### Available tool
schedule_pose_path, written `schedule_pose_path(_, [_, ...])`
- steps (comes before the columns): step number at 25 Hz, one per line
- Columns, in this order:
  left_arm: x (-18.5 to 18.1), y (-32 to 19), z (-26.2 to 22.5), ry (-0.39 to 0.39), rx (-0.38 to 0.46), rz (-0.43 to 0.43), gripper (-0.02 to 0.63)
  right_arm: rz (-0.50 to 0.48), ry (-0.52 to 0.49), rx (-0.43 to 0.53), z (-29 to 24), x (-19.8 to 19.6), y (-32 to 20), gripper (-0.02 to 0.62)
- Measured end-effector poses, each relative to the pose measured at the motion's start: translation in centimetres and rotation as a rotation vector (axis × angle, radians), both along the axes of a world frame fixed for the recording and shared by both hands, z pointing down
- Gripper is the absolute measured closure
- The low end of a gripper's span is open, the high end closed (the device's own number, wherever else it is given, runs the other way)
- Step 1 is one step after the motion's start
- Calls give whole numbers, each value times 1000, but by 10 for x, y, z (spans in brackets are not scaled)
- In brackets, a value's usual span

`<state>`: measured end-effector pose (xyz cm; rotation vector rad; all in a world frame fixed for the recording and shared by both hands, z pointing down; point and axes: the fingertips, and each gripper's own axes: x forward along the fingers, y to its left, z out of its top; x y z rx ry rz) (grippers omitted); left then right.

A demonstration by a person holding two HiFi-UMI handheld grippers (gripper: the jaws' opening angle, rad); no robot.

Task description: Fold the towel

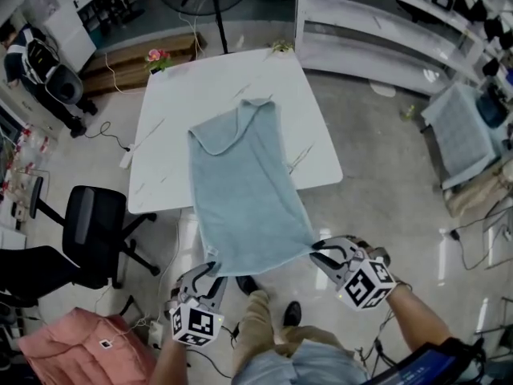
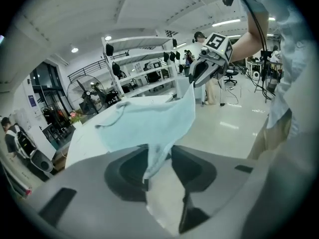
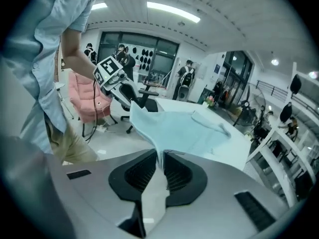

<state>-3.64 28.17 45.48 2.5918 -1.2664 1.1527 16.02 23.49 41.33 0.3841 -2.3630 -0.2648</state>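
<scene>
Length of the light blue rectangular terry towel (image 1: 240,191) runs straight away from the person over the white square counter (image 1: 168,127), near end overhanging. The right hand-held gripper (image 1: 317,251) pinches its near right corner; the left hand-held gripper (image 1: 211,271) gapes slightly, left corner loose between.

Your pale blue towel (image 1: 244,183) lies lengthwise on the white table (image 1: 168,135), its far end rumpled, its near end stretched past the edge in mid-air.

Soft, matt, light-blue terry cloth towel (image 1: 244,191); table (image 1: 168,127) smooth white with a slight sheen; floor (image 1: 385,175) glossy; right gripper (image 3: 160,158) matt grey plastic.
</scene>
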Motion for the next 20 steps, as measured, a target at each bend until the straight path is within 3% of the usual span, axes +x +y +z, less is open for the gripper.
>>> schedule_pose_path(1, [2,0,5,-2,-22,10,417,-13,18,-40,10,0,3,505])
schedule_pose_path(2, [5,0,7,4,-39,19,372,-24,31,-79,17,0,7,428])
schedule_pose_path(4, [8,-2,7,27,-58,31,350,-28,31,-125,21,-1,10,379])
schedule_pose_path(11, [-4,-49,-28,129,-9,-21,345,27,-11,-73,1,-13,-32,399])
schedule_pose_path(20, [-48,-165,-89,169,141,-17,347,172,-80,56,-59,-51,-150,408])
